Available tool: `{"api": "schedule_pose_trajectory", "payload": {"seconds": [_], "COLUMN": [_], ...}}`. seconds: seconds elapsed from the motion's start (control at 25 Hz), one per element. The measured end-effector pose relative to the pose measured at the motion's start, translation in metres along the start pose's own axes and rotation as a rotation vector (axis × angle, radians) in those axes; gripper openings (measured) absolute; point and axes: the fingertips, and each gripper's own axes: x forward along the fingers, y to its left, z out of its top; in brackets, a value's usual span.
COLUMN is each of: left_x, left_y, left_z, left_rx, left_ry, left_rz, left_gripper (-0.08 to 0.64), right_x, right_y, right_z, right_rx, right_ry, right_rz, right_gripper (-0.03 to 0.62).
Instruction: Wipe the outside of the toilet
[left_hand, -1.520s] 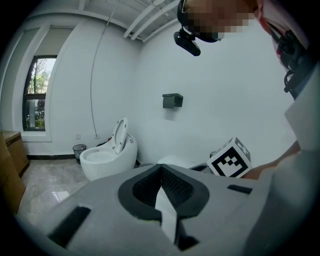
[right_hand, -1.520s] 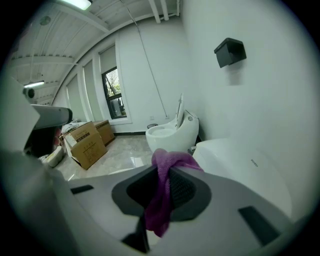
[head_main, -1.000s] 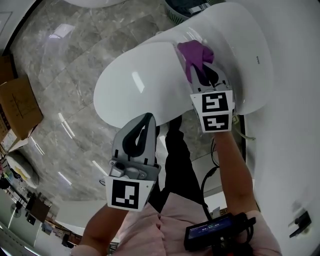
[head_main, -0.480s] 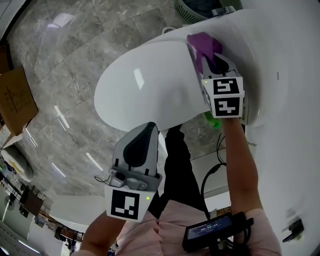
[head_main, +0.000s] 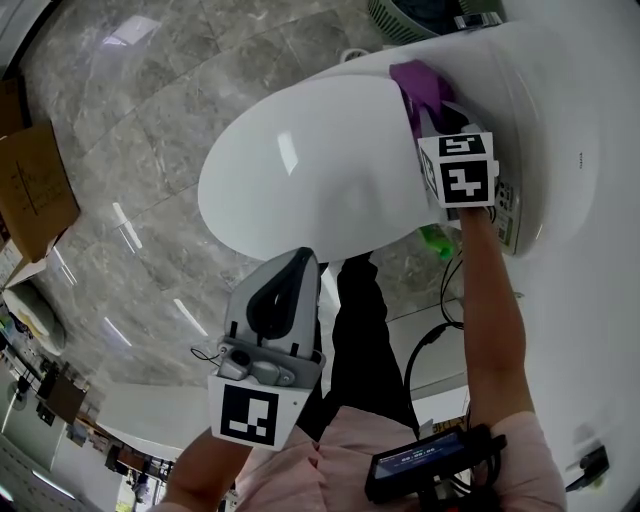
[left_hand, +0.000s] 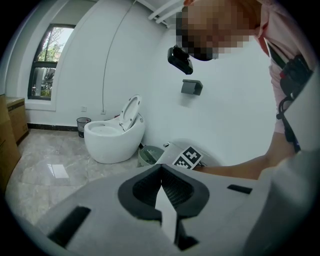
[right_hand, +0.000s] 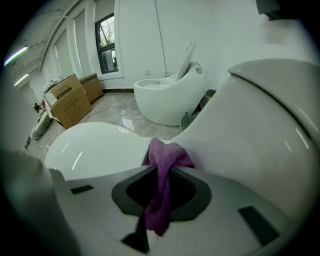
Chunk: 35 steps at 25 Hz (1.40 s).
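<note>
Purple cloth, clamped in the right gripper, is pressing into the toilet lid's rear seam; left gripper is idling, closed, empty.

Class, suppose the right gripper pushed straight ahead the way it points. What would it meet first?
Probably the toilet's rear body, beside the closed lid; the purple cloth in its jaws would touch first.
</note>
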Motion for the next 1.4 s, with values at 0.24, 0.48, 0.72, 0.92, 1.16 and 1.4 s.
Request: {"api": "schedule_pose_trajectory", "payload": {"seconds": [0.24,0.48,0.72,0.92,1.16,1.4], "left_x": [-0.005,-0.002,0.001,0.002,0.002,0.001], "left_y": [-0.005,-0.011,-0.023,-0.036,-0.051,-0.065], "left_z": [-0.004,-0.010,-0.019,-0.023,-0.029,-0.037], "left_rx": [0.004,0.014,0.031,0.046,0.061,0.090], "left_ry": [0.004,0.016,0.028,0.039,0.045,0.057], "left_rz": [-0.025,-0.046,-0.074,-0.106,-0.137,-0.171], "left_gripper": [0.008,0.008,0.008,0.008,0.008,0.008], "right_x": [0.003,0.006,0.005,-0.001,-0.006,-0.012], "right_y": [-0.002,0.000,0.003,0.004,0.009,0.022], "right_z": [-0.029,-0.059,-0.088,-0.110,-0.133,-0.149], "right_rx": [0.014,0.040,0.071,0.095,0.123,0.179], "right_ry": [0.070,0.113,0.129,0.142,0.151,0.138], "right_rz": [-0.008,0.000,-0.003,-0.010,-0.011,0.005], "right_gripper": [0.060,0.058,0.058,0.058,0.058,0.058]}}
